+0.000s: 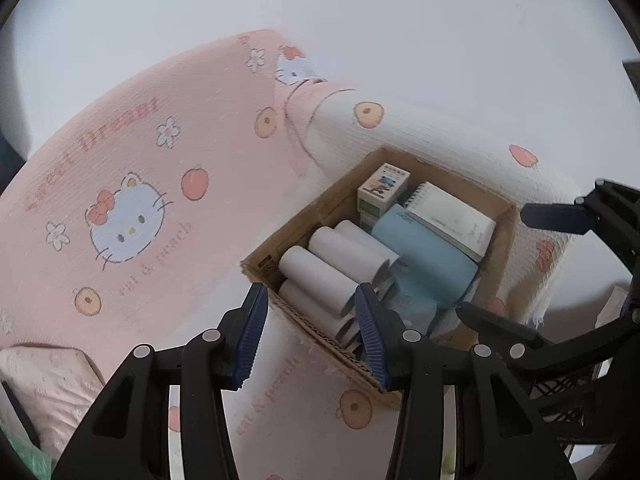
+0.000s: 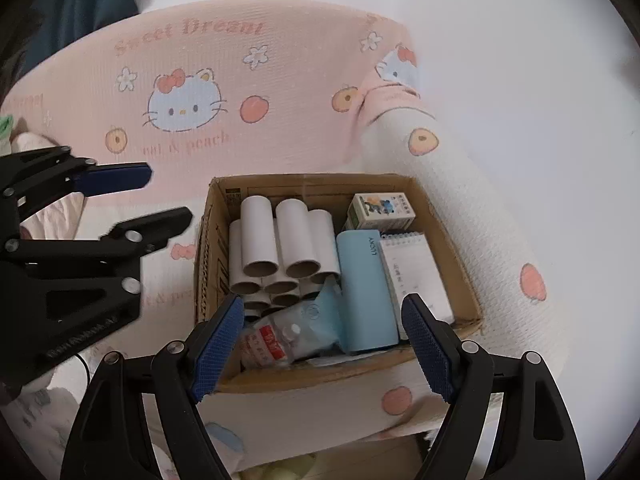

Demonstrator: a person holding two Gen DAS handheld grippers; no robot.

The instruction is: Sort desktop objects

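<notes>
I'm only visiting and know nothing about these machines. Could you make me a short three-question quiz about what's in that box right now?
1. True or false: the cardboard box is empty.
2. What stands stacked at the box's left side: A) white paper tubes B) cups C) books?
3. What word is printed on the light blue case?

Key: 1 false; 2 A; 3 LUCKY.

The blanket (image 2: 208, 80) reads "Sweet Dream"; the blue case (image 2: 362, 292) reads "LUCKY".
</notes>
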